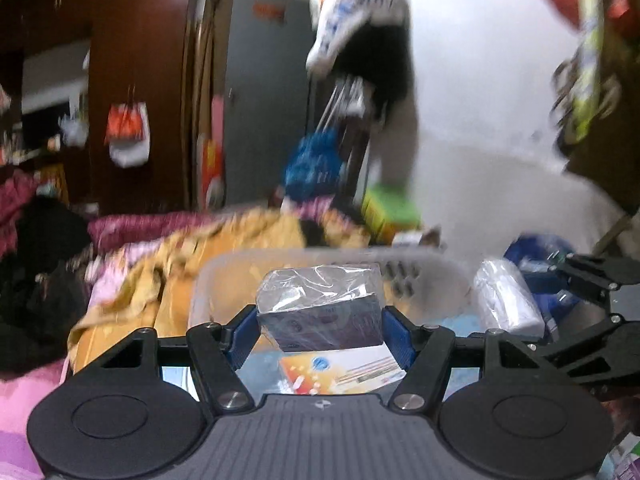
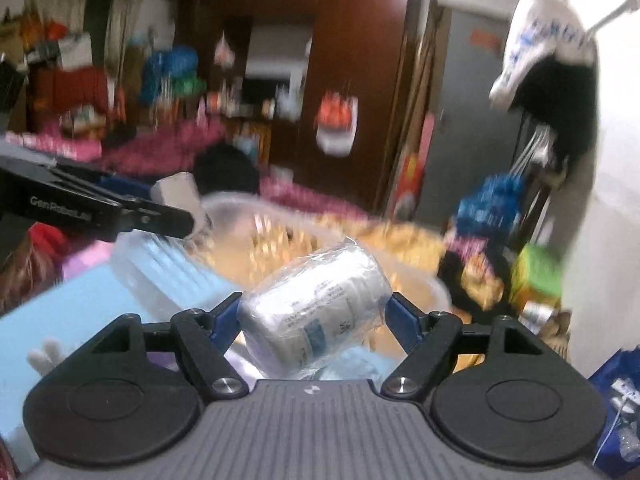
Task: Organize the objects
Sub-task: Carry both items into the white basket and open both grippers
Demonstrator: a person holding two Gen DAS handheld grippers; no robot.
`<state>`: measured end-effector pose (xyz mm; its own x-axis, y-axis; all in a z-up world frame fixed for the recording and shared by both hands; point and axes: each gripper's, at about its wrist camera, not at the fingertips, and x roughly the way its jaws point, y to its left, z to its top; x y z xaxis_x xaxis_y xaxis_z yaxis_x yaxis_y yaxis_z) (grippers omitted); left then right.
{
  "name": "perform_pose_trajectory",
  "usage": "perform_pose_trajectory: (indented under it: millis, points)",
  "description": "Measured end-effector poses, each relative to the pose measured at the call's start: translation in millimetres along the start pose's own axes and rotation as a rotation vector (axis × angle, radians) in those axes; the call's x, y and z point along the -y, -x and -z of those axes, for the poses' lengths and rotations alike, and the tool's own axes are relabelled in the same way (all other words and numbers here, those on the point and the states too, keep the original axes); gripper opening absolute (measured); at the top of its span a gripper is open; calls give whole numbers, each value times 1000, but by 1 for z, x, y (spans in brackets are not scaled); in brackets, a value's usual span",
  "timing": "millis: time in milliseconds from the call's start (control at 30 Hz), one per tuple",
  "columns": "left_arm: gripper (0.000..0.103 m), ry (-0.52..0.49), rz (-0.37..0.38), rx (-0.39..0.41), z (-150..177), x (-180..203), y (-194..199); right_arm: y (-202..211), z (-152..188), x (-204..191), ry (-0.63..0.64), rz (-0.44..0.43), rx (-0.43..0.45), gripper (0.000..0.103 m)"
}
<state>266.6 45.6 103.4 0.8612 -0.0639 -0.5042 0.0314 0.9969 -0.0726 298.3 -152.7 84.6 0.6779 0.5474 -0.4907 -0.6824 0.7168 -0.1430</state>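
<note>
Now left gripper [image 1: 320,330] jaws pinch a film-wrapped rectangular box [image 1: 320,312], right gripper [image 2: 314,320] jaws a plastic-wrapped white cylindrical bottle [image 2: 316,312].

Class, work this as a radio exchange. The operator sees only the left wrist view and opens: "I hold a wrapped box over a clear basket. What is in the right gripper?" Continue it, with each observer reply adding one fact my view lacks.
Observer: The right gripper is shut on a white bottle wrapped in clear plastic.
Operator: How does the bottle sit?
Observer: Tilted, lying crosswise between the blue pads, its printed label facing the camera.
Operator: Where is my left gripper from there?
Observer: The left gripper comes in from the left, holding the wrapped box above the clear basket's near rim.
Operator: Anything left of the basket?
Observer: A light blue surface.
</note>
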Motion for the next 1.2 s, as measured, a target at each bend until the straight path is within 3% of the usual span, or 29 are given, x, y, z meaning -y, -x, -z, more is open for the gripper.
perform_pose_trajectory:
  millis: [167, 467, 800, 900, 933, 1067, 1200]
  points:
    - [69, -26, -17, -127, -10, 0, -34, -43, -6, 3, 18, 24, -129, 78]
    - [69, -32, -49, -236, -4, -1, -58, -45, 1, 8, 8, -21, -203, 79]
    - [70, -26, -40, -238, 3, 7, -56, -47, 0, 16, -18, -60, -212, 79]
    - [75, -40, -53, -215, 3, 10, -55, -48, 0, 17, -20, -70, -203, 80]
    - [81, -47, -62, -205, 3, 12, -54, -48, 1, 15, -18, -75, -196, 83]
    - [83, -29, -67, -140, 1, 8, -40, -42, 1, 17, -29, -88, -148, 98]
    - [85, -17, -85, -75, -3, 7, -15, -17, 1, 15, -43, -75, -35, 103]
